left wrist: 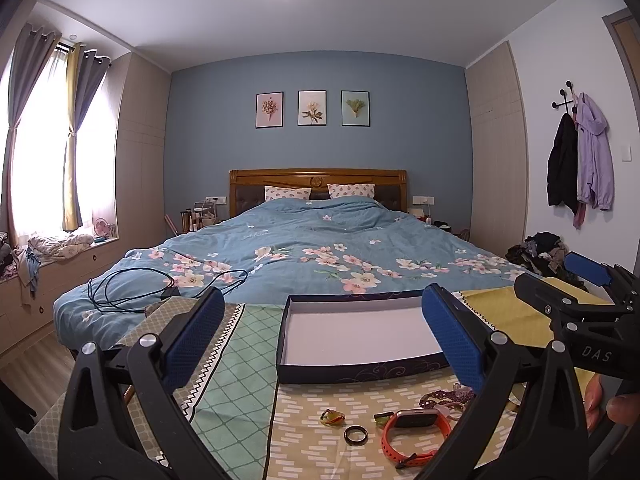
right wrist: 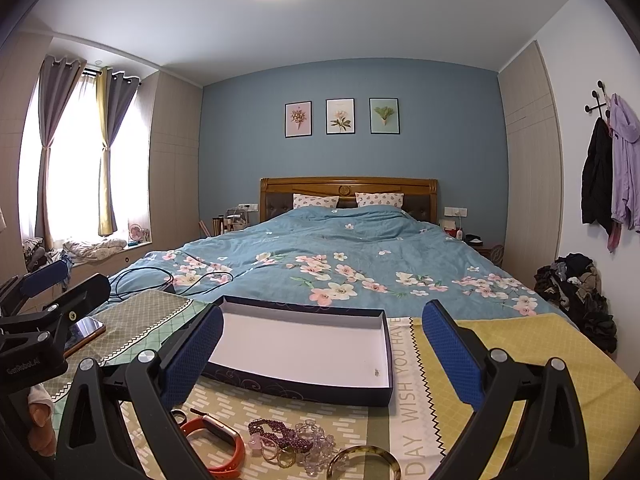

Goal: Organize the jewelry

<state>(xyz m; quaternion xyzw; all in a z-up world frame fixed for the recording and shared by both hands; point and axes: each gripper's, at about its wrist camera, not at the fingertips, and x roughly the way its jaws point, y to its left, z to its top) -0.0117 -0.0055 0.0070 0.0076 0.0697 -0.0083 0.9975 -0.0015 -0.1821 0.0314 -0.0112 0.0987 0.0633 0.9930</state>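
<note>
- Left wrist view: the left gripper point(left wrist: 322, 330) is held with jaws spread wide and nothing between them; the right gripper point(right wrist: 322, 338) is likewise spread and empty.
- An open box point(left wrist: 362, 368), dark blue outside and white inside, lies ahead of both grippers on a patterned tablecloth point(left wrist: 240, 360); nothing is seen in it but a tiny speck.
- Jewelry is laid below and nearer than the fingertips, short of the box: a dark ring point(left wrist: 355, 435), a small yellow-green charm point(left wrist: 333, 417) and an orange-strapped watch point(left wrist: 412, 426) under the left gripper; a purple beaded bracelet point(right wrist: 280, 434), clear beads point(right wrist: 318, 446), gold rings point(right wrist: 280, 456) and an amber bangle point(right wrist: 364, 462) under the right.
- Step judged: start of sorting; no piece is yet gripped or boxed.
- Next move, judged: one gripper is to be lowered and drawn back over a single piece, closed on it, then carried forward over the box wall. Thin rings lying flat may slip from the pads.
- Writing read: "DAS" on the right gripper body, "GenRobot.AI" on the left gripper body, "WISH YOU HAVE" and "DAY" on the cloth.
- A phone point(right wrist: 82, 334) lies to the left of the right gripper.
</note>
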